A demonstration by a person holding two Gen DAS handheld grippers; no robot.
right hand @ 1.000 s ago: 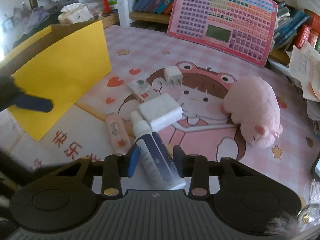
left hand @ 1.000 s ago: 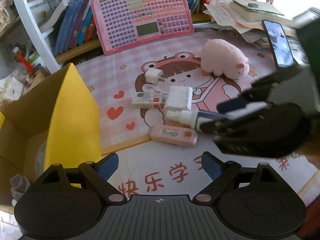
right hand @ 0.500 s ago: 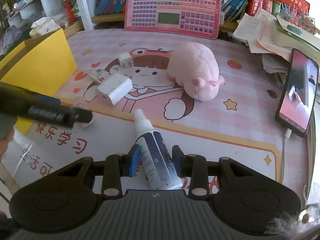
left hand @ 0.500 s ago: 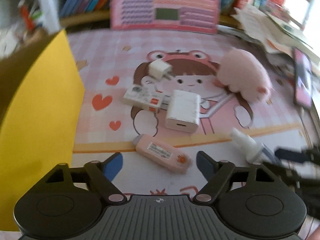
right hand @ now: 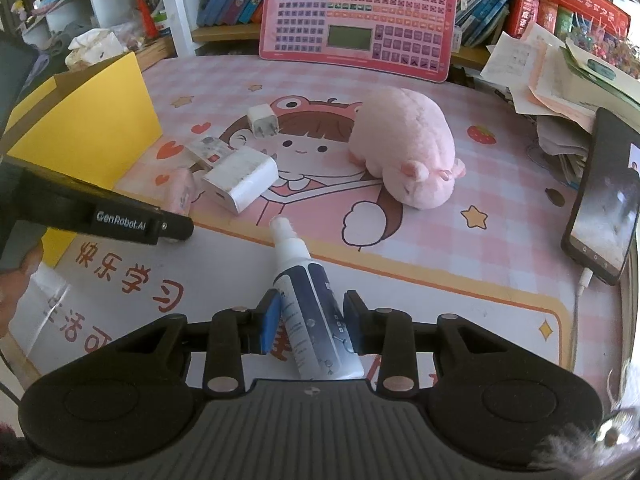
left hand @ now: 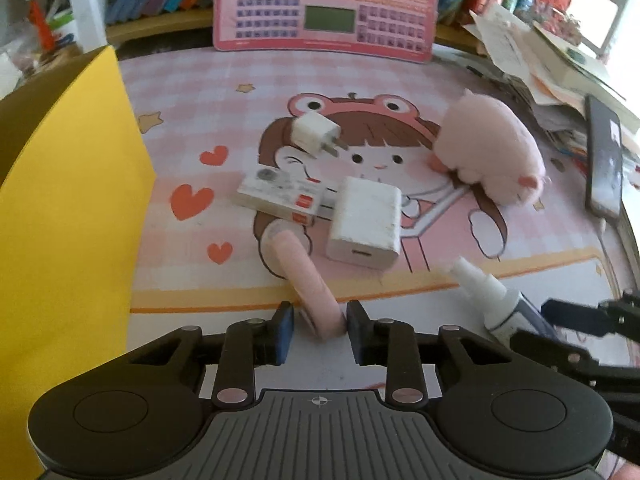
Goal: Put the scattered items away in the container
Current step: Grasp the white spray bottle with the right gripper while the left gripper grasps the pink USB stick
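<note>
My left gripper (left hand: 319, 330) is closed around the near end of a pink tube (left hand: 302, 278) lying on the mat. My right gripper (right hand: 310, 326) is shut on a blue-and-white spray bottle (right hand: 310, 300), which also shows in the left wrist view (left hand: 494, 300). On the mat lie a large white charger (left hand: 366, 222), a small white plug (left hand: 314, 134), a flat white box with a red label (left hand: 280, 196) and a pink plush pig (left hand: 488, 150). The yellow cardboard box (left hand: 68, 208) stands open at the left.
A pink toy keyboard (left hand: 326, 4) leans against the bookshelf at the back. A phone (right hand: 606, 204) on a cable lies at the right edge beside stacked papers (right hand: 560, 76). The left gripper's arm (right hand: 100, 212) reaches across the left side of the right wrist view.
My left gripper moved in over the pink tube and its fingers closed around it; the tube turned end-on. My right gripper pulled back to the right with the bottle.
</note>
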